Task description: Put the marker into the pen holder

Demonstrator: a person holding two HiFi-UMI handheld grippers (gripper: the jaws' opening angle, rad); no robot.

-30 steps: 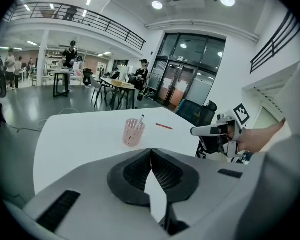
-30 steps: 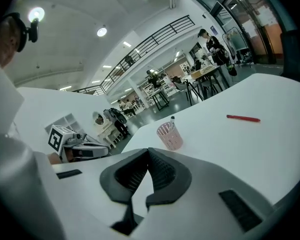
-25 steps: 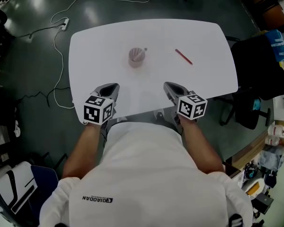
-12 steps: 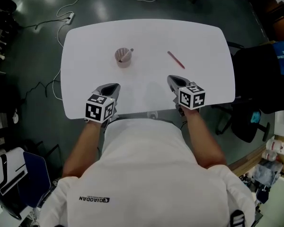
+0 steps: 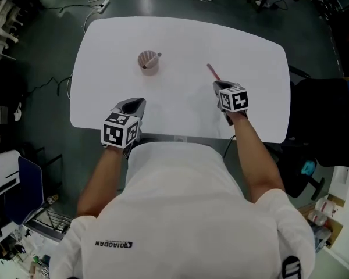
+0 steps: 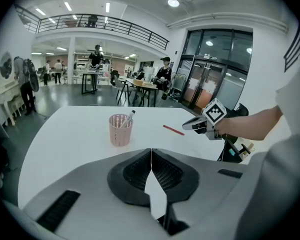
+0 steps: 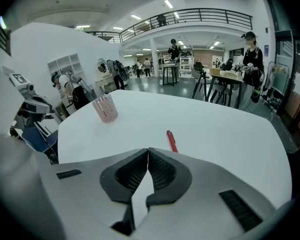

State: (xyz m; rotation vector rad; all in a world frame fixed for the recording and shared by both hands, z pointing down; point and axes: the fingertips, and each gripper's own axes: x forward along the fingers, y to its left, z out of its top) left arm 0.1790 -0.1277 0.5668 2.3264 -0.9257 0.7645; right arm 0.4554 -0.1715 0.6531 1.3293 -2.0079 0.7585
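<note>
Marker (image 5: 212, 71): slim red stick, flat on smooth white surface (image 5: 180, 36), long axis diagonal from far-left to near-right, just ahead of right claw (image 5: 219, 85). Pink perforated round holder (image 5: 148, 61) well apart, leftward. Right claw clenched, empty; left claw (image 5: 136, 102) likewise.

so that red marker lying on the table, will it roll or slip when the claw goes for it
The red marker looks slim and round, lying flat on the smooth white table, so a sideways nudge would probably roll it. It looks straight and thin, so it is likely rigid and light to lift.
</note>
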